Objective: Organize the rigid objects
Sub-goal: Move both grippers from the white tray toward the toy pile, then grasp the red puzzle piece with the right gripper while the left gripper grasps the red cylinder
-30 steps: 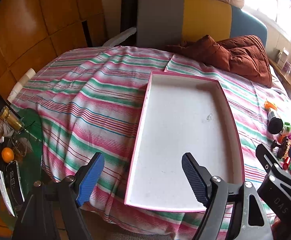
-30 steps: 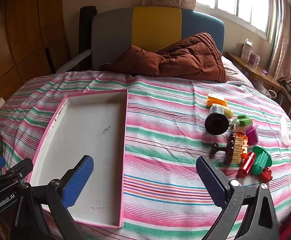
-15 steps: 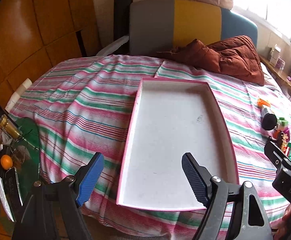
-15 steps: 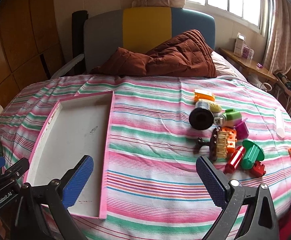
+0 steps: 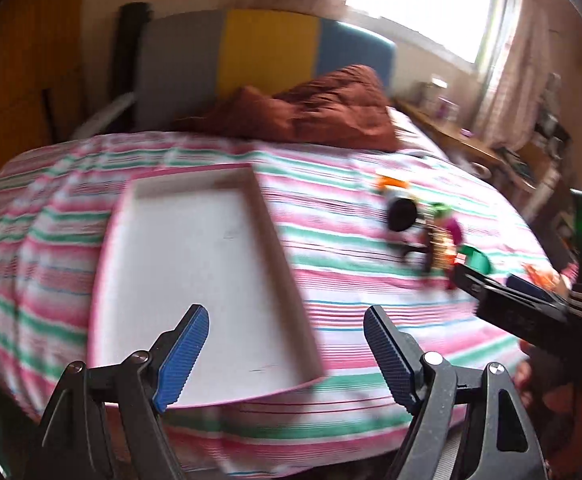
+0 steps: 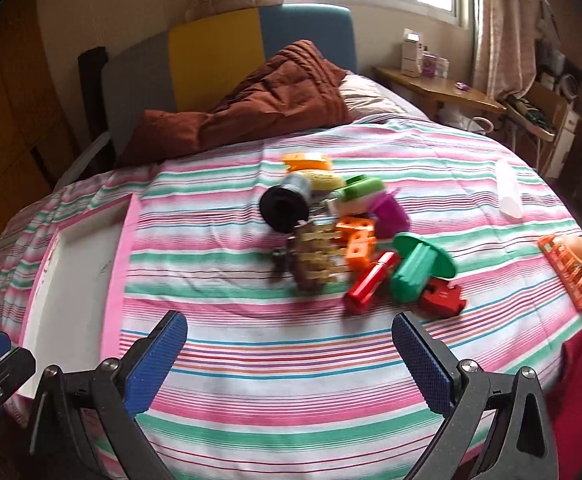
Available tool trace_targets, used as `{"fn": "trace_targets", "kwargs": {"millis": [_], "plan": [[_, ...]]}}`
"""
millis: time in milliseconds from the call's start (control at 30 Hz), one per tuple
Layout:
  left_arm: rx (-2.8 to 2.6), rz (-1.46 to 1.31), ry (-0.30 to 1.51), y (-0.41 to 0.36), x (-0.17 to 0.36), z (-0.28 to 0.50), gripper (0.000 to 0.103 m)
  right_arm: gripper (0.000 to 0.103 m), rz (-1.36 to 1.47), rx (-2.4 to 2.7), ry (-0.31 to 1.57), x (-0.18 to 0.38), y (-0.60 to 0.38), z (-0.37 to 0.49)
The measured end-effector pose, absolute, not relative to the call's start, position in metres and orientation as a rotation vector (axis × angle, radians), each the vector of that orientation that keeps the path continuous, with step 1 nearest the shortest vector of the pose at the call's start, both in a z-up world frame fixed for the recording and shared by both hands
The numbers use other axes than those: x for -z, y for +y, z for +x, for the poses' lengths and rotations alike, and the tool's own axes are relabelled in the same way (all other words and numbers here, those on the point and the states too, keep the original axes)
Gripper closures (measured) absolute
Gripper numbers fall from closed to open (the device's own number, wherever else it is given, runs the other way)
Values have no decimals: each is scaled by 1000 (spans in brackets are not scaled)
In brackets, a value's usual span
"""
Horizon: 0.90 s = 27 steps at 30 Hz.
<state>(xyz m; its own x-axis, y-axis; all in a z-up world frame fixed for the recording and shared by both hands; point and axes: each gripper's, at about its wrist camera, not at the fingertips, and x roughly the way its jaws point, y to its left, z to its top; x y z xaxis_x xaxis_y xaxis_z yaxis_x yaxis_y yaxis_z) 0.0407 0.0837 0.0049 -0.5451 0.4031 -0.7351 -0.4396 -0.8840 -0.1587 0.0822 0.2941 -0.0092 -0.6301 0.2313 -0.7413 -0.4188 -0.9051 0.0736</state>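
Both views have been swung rightward: the toy pile on the bed is now centred before the right tool (spread, empty), the tray left of it; left tool likewise spread.

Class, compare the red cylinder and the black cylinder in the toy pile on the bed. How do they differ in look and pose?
The red cylinder is slim and glossy red; the black cylinder is much thicker, with a dark body.
The red cylinder lies at the pile's near edge beside the green piece; the black cylinder lies at the far left.
The black cylinder turns a round end face toward the camera; the red one shows its side.
Both lie on their sides on the striped bedspread.
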Motion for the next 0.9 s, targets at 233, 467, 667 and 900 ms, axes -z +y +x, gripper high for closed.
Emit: {"fn": "trace_targets", "kwargs": {"millis": [233,467,667,900], "plan": [[-2316,-1138,159,126,-3,46,23,0,-1068,-2506,358,6,319,94],[-2194,-1197,135,146,7,48,32,0,-1177,-2414,337,13,382,105],[-2140,-1193,116,162,8,53,32,20,-1298,-2298,266,30,443,105],[-2089,-1198,97,182,12,55,32,34,-1379,-2358,340,60,455,101]]}}
